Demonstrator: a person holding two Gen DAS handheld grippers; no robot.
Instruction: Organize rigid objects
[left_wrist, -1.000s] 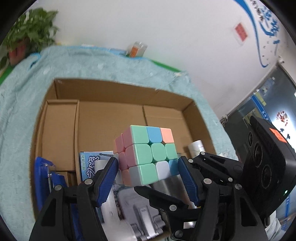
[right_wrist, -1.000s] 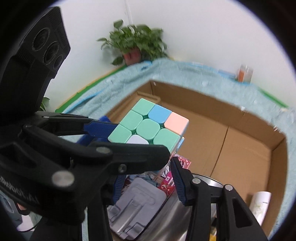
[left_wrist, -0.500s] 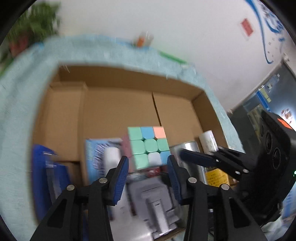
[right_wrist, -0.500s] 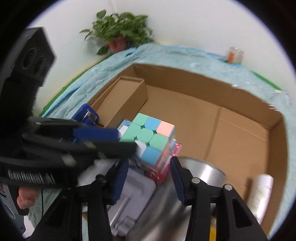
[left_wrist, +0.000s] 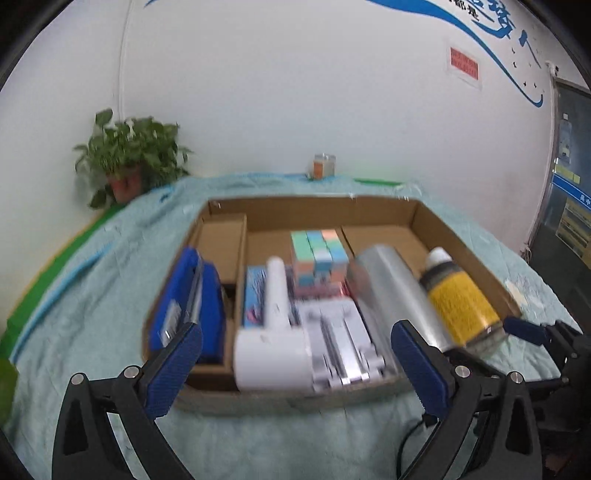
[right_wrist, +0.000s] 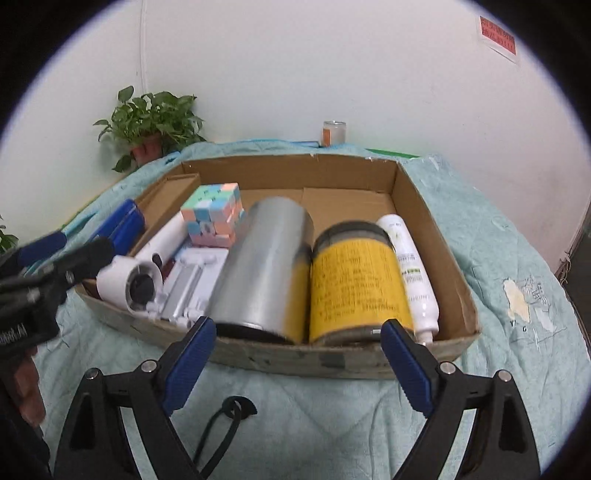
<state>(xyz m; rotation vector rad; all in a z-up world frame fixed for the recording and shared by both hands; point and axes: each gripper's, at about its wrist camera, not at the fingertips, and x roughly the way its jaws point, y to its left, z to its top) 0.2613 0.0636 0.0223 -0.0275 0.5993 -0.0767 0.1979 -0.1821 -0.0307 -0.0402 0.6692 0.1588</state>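
Observation:
A shallow cardboard box (left_wrist: 303, 400) (right_wrist: 280, 356) lies on the teal cloth. In it are a pastel puzzle cube (left_wrist: 318, 256) (right_wrist: 214, 218), a silver can (left_wrist: 391, 291) (right_wrist: 262, 269), a yellow-labelled jar (left_wrist: 458, 299) (right_wrist: 356, 280), a white bottle (right_wrist: 410, 269), a white lint roller (left_wrist: 275, 332) (right_wrist: 136, 273), a grey stand (left_wrist: 340, 343) (right_wrist: 192, 284) and a blue stapler (left_wrist: 184, 295) (right_wrist: 122, 225). My left gripper (left_wrist: 295, 369) is open and empty before the box's near wall. My right gripper (right_wrist: 295, 365) is open and empty there too.
A potted plant (left_wrist: 129, 158) (right_wrist: 151, 122) stands at the back left by the white wall. A small glass jar (left_wrist: 323, 166) (right_wrist: 334, 133) stands behind the box. A black cable (right_wrist: 225, 417) lies on the cloth near me. A small inner carton (left_wrist: 221, 247) sits in the box's back left.
Both grippers have let go of the puzzle cube, which now rests in the box, and have pulled back out of the box to its near side, jaws wide open.

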